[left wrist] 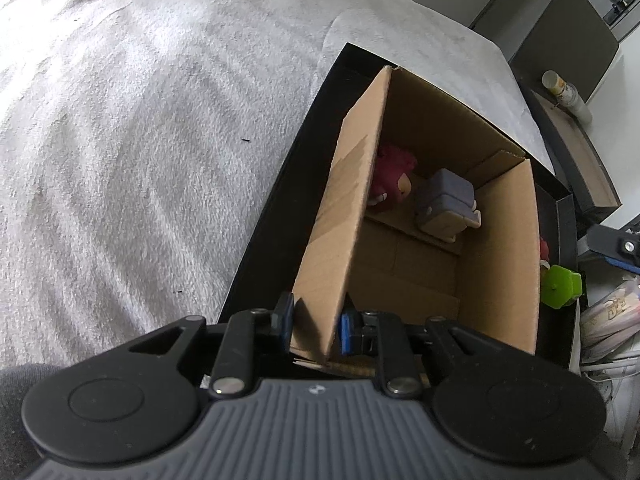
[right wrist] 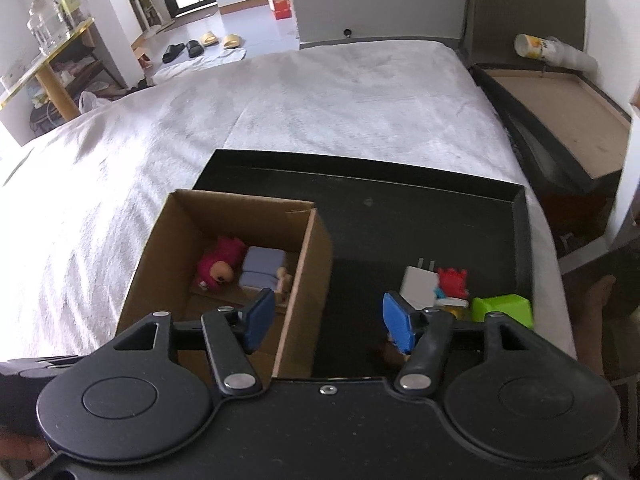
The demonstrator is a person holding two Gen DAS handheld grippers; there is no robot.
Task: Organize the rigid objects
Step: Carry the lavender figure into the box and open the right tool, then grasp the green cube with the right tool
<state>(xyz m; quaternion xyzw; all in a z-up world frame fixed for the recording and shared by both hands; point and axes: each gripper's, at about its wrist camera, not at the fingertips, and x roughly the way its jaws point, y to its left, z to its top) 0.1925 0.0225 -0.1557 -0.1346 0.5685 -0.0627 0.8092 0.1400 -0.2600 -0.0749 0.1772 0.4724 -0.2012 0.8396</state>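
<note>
A cardboard box (right wrist: 308, 256) stands on a black tray (right wrist: 400, 216) on the bed. Inside it lie a pink plush toy (right wrist: 218, 266) and a grey-blue block toy (right wrist: 262, 268); they also show in the left wrist view, the plush toy (left wrist: 390, 176) beside the block toy (left wrist: 444, 200). My left gripper (left wrist: 316, 324) is shut on the box's near wall (left wrist: 340, 220). My right gripper (right wrist: 328, 318) is open and empty above the box's right wall. On the tray to the right lie a white charger (right wrist: 418, 284), a red crab toy (right wrist: 452, 282) and a green cube (right wrist: 504, 308).
A white blanket (right wrist: 280, 112) covers the bed around the tray. A dark bedside shelf (right wrist: 560, 120) with a bottle (right wrist: 552, 50) stands at the right. Slippers and shelves are on the floor beyond the bed.
</note>
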